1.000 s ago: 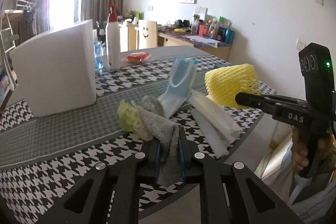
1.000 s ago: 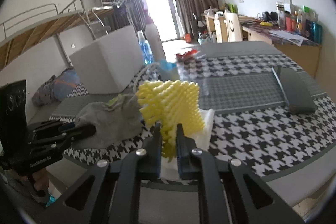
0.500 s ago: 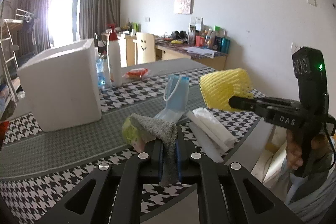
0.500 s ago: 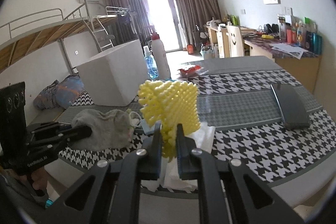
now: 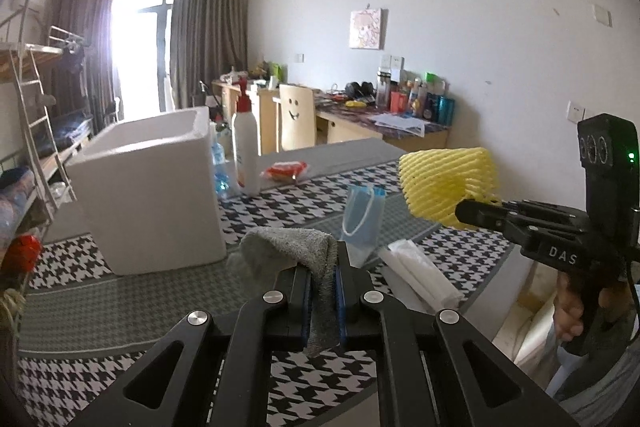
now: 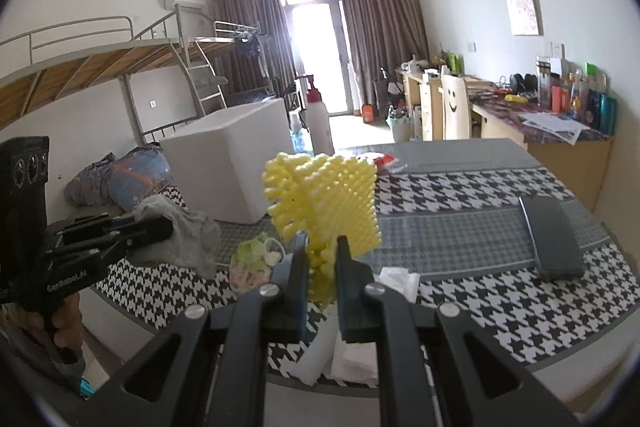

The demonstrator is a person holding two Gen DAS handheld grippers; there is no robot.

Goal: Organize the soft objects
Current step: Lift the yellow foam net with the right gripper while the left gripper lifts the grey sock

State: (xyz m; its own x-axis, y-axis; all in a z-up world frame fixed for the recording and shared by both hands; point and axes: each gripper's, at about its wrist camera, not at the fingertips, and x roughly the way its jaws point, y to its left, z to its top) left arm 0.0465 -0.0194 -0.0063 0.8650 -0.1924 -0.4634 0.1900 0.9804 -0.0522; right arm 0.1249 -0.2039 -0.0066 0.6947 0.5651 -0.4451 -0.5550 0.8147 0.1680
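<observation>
Your left fingers (image 5: 323,267) pinch a fuzzy grey cloth (image 5: 290,247), your right fingers (image 6: 322,259) a bumpy yellow net (image 6: 328,191), above the checked worktop (image 6: 480,187).

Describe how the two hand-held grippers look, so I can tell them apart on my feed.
Both are matte black with silver pivot screws and blue pads. The right hand-held gripper has white "DAS" lettering, a pistol grip and a box with three round lenses and a green light. The left hand-held gripper reads "GenRobot.AI" and carries a similar three-lens box.

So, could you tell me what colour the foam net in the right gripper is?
Yellow; the foam net shows best in the right wrist view.
</observation>
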